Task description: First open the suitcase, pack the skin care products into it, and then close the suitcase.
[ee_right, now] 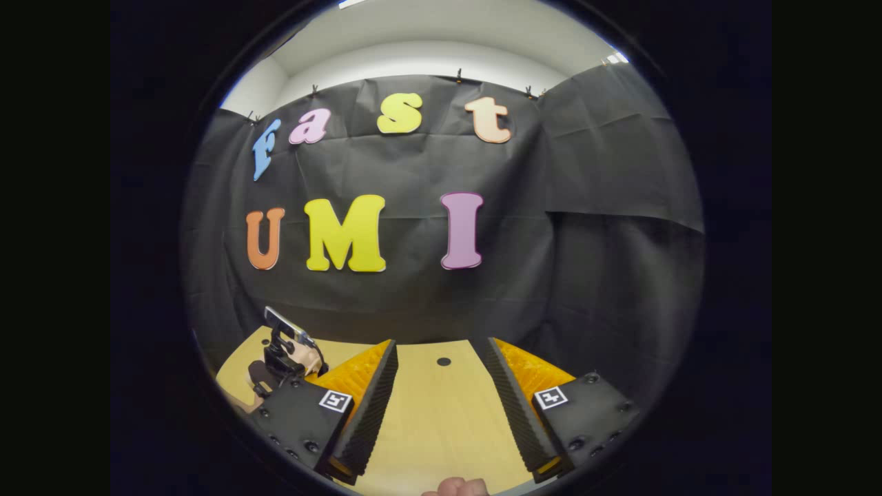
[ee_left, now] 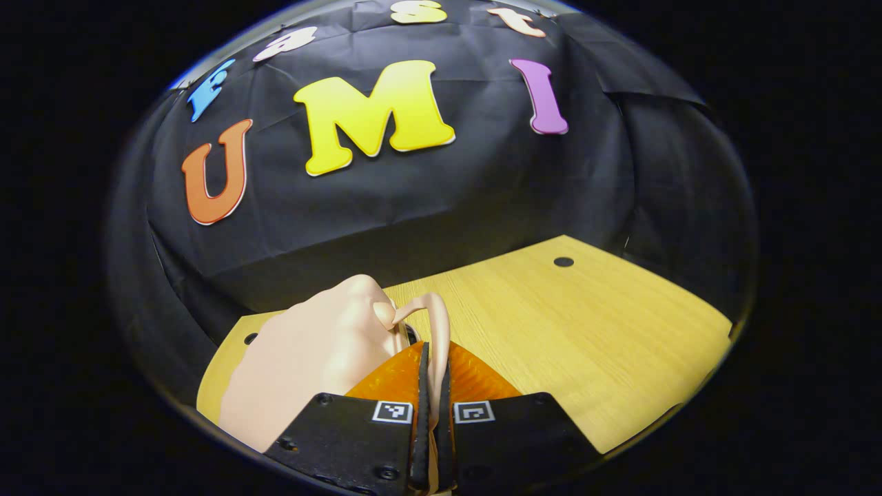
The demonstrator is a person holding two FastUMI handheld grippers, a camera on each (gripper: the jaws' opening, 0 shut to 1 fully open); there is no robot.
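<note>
In the left gripper view a pale pink suitcase stands on the wooden table, at the lower left. Its curved handle runs down between the orange fingers of my left gripper, which is shut on it. In the right gripper view my right gripper hangs open over the table with nothing between its fingers. Far to its left the left gripper shows at a bit of the pink suitcase, mostly hidden behind my right gripper's left finger.
The tabletop has a small dark hole near its back edge and another beside the suitcase. Black cloth walls close the table at the back and sides. A bit of a hand shows at the bottom of the right gripper view.
</note>
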